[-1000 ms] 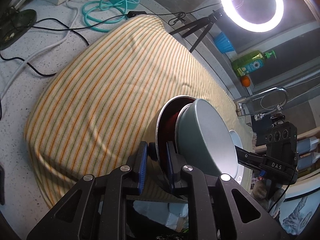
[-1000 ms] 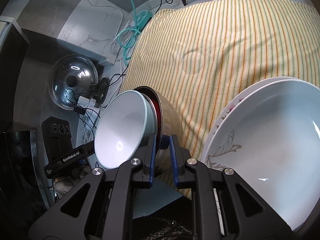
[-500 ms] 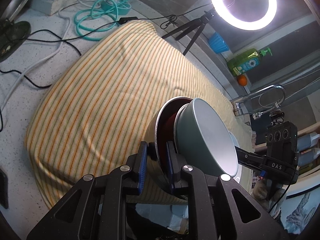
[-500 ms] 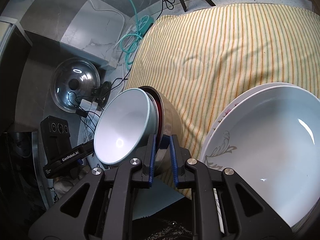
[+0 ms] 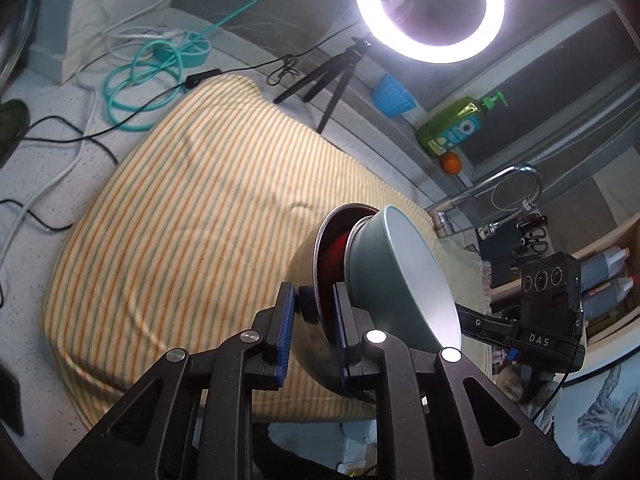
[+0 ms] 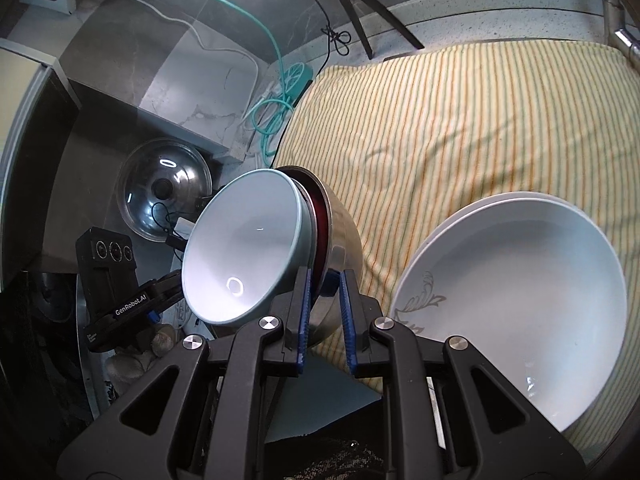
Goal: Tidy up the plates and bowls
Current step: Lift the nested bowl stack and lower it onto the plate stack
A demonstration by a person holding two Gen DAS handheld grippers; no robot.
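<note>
Both tongs clench the same nested stack from opposite rims, the left gripper [image 5: 310, 312] and right gripper [image 6: 323, 294] pinching the round steel bowl [image 6: 340, 256], apparently so the tipped teal ceramic bowl [image 6: 240, 256] stays seated, airborne at nine o'clock of the white floral plates [image 6: 516, 300].

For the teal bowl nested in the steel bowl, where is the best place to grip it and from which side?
Judging from both views, pinch the teal bowl by its exposed rim, one finger inside and one outside. Come from its open mouth side: its base sits in the red-lined steel bowl, tilted on edge and clamped by the left hand-held gripper and right hand-held gripper.
</note>
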